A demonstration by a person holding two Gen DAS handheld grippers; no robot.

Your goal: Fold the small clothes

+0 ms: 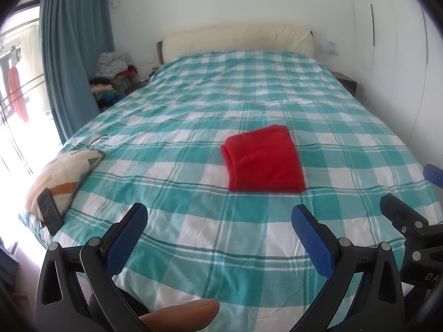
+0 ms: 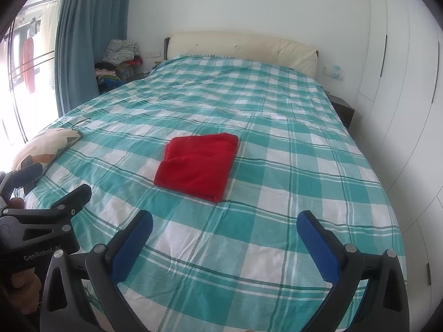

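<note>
A folded red cloth (image 1: 263, 161) lies mid-frame on the checked bed (image 1: 193, 116). Left gripper (image 1: 218, 220) and right gripper (image 2: 224, 225) hover at the lower frame, fingers spread apart, holding nothing.

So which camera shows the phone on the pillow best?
The left wrist view: the phone lies in plain sight on the patterned pillow. In the right wrist view the left gripper hides that end of the pillow.
</note>
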